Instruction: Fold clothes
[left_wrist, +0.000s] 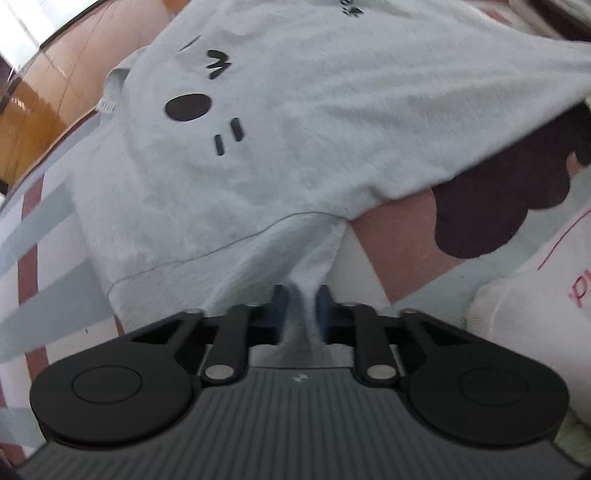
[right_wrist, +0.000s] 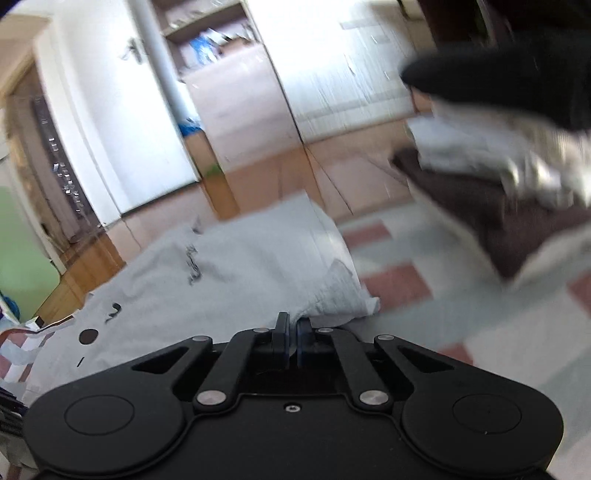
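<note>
A light grey T-shirt (left_wrist: 277, 129) with a black cartoon face printed on it lies spread on a checked bed cover (left_wrist: 388, 251). In the left wrist view my left gripper (left_wrist: 301, 299) is shut on a bunched fold of the shirt's near edge, and the cloth runs up between the blue pads. The right wrist view shows the same shirt (right_wrist: 240, 266) stretching away to the left. My right gripper (right_wrist: 293, 332) is shut at the shirt's near corner, with a sliver of grey cloth pinched between its pads.
A dark brown garment (left_wrist: 498, 206) lies partly under the shirt, also seen as the brown garment (right_wrist: 480, 214). A white garment with red lettering (left_wrist: 535, 295) is at the right. A person's black sleeve (right_wrist: 517, 74) hangs blurred at the upper right. Wooden floor (right_wrist: 277, 177) and a white door (right_wrist: 110, 110) lie beyond the bed.
</note>
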